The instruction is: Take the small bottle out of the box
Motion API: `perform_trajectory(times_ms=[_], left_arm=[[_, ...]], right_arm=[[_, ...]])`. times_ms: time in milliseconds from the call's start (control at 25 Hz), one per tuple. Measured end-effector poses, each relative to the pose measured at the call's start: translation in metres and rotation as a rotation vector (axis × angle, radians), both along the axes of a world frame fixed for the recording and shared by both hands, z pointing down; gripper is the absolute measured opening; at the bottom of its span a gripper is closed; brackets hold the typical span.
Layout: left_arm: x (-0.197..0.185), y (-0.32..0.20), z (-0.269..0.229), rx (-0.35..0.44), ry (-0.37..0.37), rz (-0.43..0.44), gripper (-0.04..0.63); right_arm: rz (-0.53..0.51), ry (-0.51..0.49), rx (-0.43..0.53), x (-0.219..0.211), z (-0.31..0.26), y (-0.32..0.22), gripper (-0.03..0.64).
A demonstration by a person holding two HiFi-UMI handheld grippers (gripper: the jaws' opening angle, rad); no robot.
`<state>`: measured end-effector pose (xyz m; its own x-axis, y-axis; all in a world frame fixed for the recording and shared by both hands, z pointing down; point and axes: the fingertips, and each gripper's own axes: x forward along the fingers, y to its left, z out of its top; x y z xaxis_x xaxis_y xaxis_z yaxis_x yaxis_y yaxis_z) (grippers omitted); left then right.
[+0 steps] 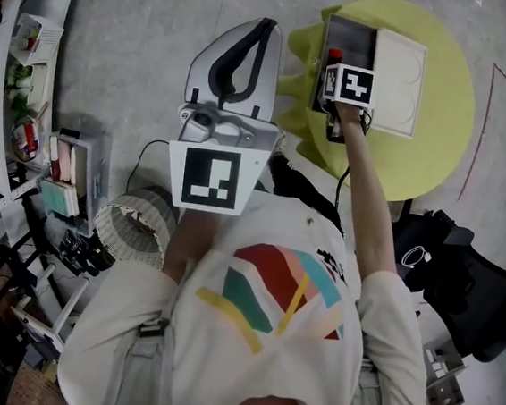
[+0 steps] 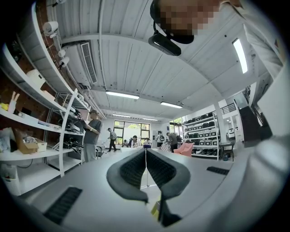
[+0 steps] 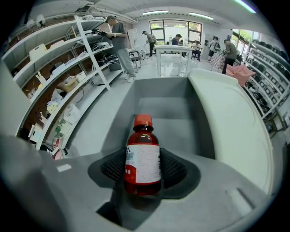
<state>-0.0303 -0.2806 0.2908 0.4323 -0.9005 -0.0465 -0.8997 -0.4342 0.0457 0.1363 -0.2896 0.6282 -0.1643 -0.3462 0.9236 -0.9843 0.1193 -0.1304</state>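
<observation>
A small bottle (image 3: 142, 156) of red liquid, with a red cap and a white label, lies between the pads of my right gripper (image 3: 143, 164), which press on both its sides. Its cap points into the open grey box (image 3: 158, 104), whose white lid (image 3: 226, 122) is folded out to the right. In the head view, the right gripper (image 1: 332, 66) holds the bottle (image 1: 334, 55) at the left side of the box (image 1: 353, 32) on a round yellow-green table (image 1: 440, 136). My left gripper (image 1: 270, 26) is raised in front of the chest, away from the table. Its jaws (image 2: 146, 152) are shut and hold nothing.
Cluttered shelves (image 1: 10, 118) run along the left. A round woven basket (image 1: 134, 225) stands on the floor by the person's left side. A black bag or chair (image 1: 461, 273) sits at the right. Several people stand far off in the room (image 3: 118, 41).
</observation>
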Motion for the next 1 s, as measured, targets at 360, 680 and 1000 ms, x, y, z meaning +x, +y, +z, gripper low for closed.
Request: perform_trajectory(times_ms=[360, 680, 1000], left_arm=[[0.0010, 0.0013, -0.0019, -0.001, -0.008, 0.003, 0.015], [0.0005, 0.0013, -0.0013, -0.001, -0.009, -0.003, 0.015], [0.0006, 0.0038, 0.0008, -0.006, -0.014, -0.006, 0.015]], right_arm=[[-0.005, 0.009, -0.003, 0.0000, -0.0006, 0.0003, 0.218], [-0.005, 0.010, 0.007, -0.0010, -0.0001, -0.0005, 0.216], [-0.005, -0.004, 0.012, -0.0029, -0.0009, -0.0036, 0.216]])
